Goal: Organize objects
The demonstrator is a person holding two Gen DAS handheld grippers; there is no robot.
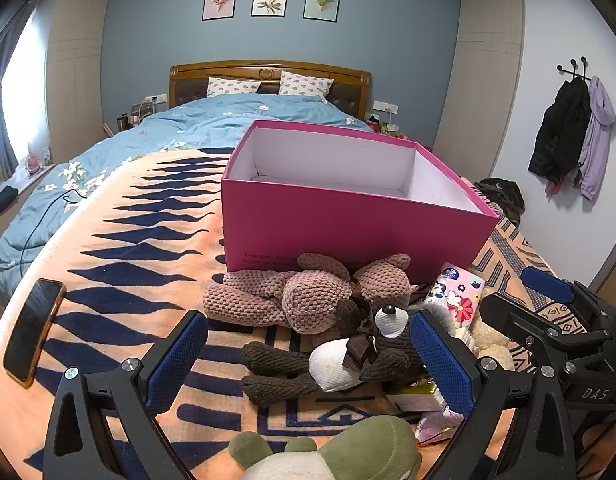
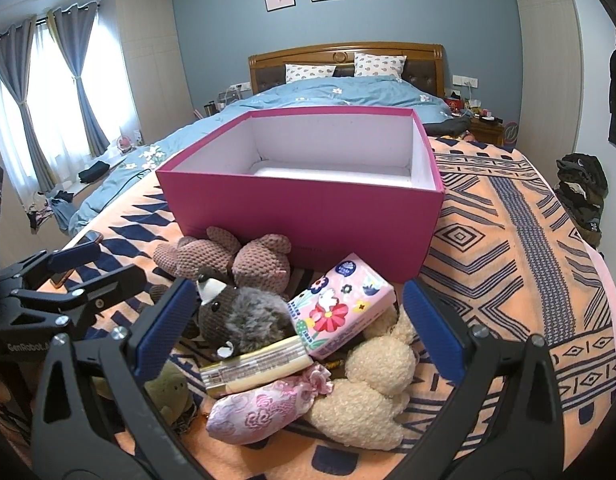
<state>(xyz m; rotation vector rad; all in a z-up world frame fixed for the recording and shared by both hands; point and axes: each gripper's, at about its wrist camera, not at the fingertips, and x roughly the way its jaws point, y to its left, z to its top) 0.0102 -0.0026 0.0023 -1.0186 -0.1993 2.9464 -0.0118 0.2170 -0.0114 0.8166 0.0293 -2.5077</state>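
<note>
Green plush (image 1: 332, 452) lay nearest, under the left gripper (image 1: 308, 364), jaws wide, holding nothing, above the orange blanket (image 1: 119, 280). Right gripper (image 2: 299, 328), equally wide, hovered over toys (image 2: 364, 396); pink box (image 2: 308, 216) stood beyond, bedroom wall (image 2: 219, 40) far.

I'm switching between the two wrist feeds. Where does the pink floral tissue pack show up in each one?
Left wrist view: the tissue pack sits right of centre, partly hidden behind the left gripper's right finger.
Right wrist view: it lies at centre, in full view, propped on the pile between the fingers.
Shared landmark: the pink box, just behind it in both.
</note>
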